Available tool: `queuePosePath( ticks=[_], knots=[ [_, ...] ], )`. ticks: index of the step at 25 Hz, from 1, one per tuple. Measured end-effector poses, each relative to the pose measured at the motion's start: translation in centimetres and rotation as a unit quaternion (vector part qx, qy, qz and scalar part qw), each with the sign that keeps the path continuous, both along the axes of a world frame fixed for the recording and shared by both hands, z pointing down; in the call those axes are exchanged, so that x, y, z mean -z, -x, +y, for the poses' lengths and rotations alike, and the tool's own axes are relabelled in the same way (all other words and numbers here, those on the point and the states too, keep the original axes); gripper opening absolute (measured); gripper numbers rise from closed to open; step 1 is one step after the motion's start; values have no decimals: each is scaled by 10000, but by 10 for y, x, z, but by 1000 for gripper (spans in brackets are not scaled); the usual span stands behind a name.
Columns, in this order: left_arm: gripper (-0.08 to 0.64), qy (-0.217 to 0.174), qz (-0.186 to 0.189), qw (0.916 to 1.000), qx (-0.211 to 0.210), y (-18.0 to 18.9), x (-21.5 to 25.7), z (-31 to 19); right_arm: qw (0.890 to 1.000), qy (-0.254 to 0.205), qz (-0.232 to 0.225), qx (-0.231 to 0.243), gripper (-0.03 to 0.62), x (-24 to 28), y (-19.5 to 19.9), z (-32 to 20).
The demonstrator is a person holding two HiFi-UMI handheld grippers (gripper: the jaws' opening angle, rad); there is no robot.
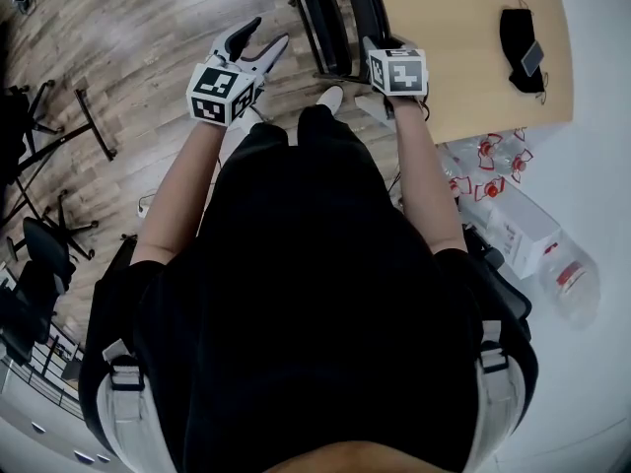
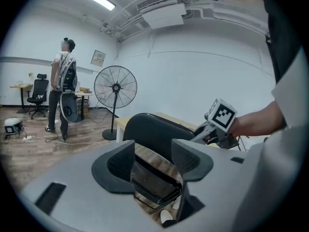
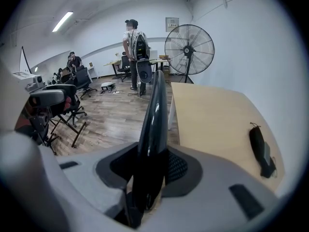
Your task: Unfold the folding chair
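Observation:
The black folding chair (image 1: 333, 23) stands folded between me and the wooden table (image 1: 463, 37). My right gripper (image 1: 375, 49) is shut on the top edge of its backrest. In the right gripper view that thin black edge (image 3: 154, 115) runs up from between the pads, with the right gripper (image 3: 153, 172) clamped around it. My left gripper (image 1: 267, 34) hangs to the left of the chair, its jaws a little apart and holding nothing. In the left gripper view, the left gripper (image 2: 153, 161) looks at the backrest (image 2: 154, 128) and the folded seat (image 2: 153, 183) below it.
A black pouch (image 1: 521, 52) lies on the table. Bottles and boxes (image 1: 498, 166) sit on the floor at the right. Black stands and office chairs (image 1: 49, 136) crowd the left. A pedestal fan (image 2: 116, 87) and a standing person (image 2: 63, 93) are farther off.

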State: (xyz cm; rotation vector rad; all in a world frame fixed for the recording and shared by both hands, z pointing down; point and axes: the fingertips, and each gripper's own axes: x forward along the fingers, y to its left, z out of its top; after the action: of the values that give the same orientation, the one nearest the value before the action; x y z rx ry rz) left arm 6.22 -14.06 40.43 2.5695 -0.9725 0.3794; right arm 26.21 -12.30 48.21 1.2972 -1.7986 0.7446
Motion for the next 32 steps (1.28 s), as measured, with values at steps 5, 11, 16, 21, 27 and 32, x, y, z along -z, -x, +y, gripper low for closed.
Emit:
queuePosePath(
  ticks=[5,11,16,21,27,32],
  knots=[
    [233,654,216,9976,110,-11,-39,-21,10000,-49,-5,45,132,-1,14,0],
    [236,1361,205,9895,430,-31,-90,-52,9999,-104,43,51,132,2,20,2],
    [249,1776,20,9804,853,-43,-132,-87,9998,-109,20,146,132,0,26,1],
    [273,2205,-298,9671,1230,-63,-183,-111,9998,-132,-25,166,132,-2,27,0],
    [295,2715,-461,9480,1595,-87,-227,-128,9995,-131,-183,236,132,-3,28,-3],
    [308,2938,-541,9368,1823,-102,-250,-141,9992,-167,-202,297,130,-3,28,-10]
  ],
)
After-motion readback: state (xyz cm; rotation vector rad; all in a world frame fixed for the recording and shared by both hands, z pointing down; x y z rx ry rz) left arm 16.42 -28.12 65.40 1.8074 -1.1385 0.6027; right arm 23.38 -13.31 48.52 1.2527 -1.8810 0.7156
